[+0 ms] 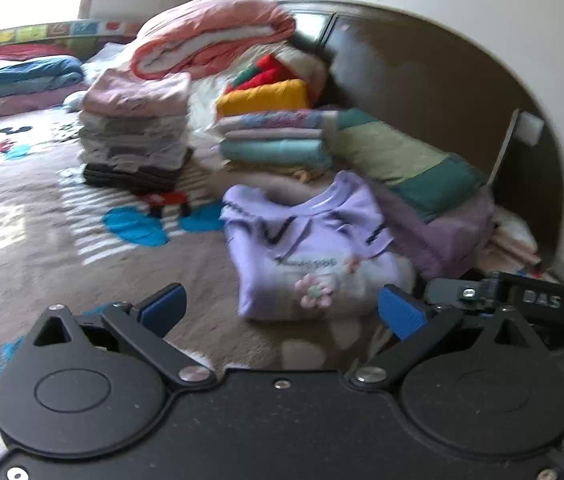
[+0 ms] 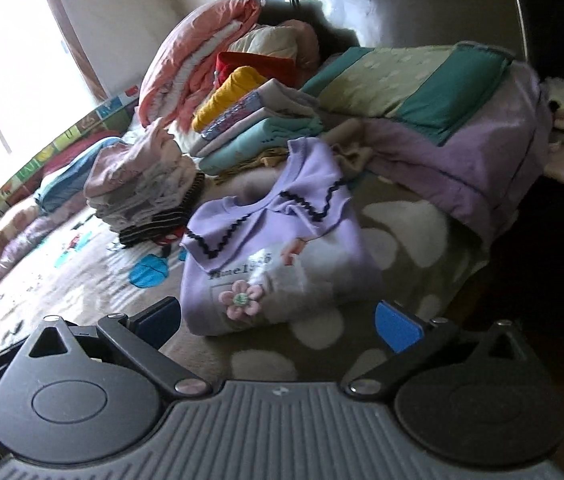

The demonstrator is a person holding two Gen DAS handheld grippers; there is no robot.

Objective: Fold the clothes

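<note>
Lilac top [image 1: 302, 248] lies folded on the bed [image 1: 42, 240], just in front of 2 stacks of clothes [image 1: 134, 136]. Left gripper [image 1: 282, 312] and right gripper [image 2: 278, 320] hover spread wide, empty. Best next: lift it squarely from both sides onto a stack.

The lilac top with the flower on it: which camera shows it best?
The right wrist view. There the lilac top is sharp: its black zigzag collar trim, printed word and flower all show. The left wrist view shows it whole too, but motion blur smears the trim and lettering.
</note>
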